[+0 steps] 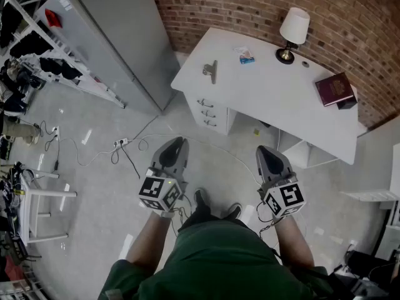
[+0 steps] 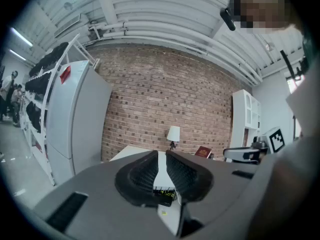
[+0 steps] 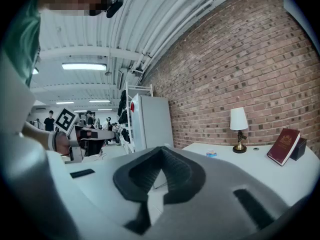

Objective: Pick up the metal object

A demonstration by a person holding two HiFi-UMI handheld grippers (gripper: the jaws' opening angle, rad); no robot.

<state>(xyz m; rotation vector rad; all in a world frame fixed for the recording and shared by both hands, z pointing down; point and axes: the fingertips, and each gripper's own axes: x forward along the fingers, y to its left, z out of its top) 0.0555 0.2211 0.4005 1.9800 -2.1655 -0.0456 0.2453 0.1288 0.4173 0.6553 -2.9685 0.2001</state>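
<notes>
The metal object (image 1: 210,71), a small grey clamp-like piece, lies on the left part of the white desk (image 1: 269,99) in the head view. It does not show in either gripper view. Both grippers hang over the floor in front of the desk, well short of it. My left gripper (image 1: 175,147) (image 2: 161,154) has its jaws a narrow slit apart, with nothing between them. My right gripper (image 1: 267,154) (image 3: 161,149) has its tips together and holds nothing.
On the desk stand a white lamp (image 1: 292,34), a dark red book (image 1: 335,89) and a small blue item (image 1: 247,58). Drawers (image 1: 206,112) sit under the desk's left end. A grey cabinet (image 1: 119,36) stands left, and cables (image 1: 119,145) cross the floor.
</notes>
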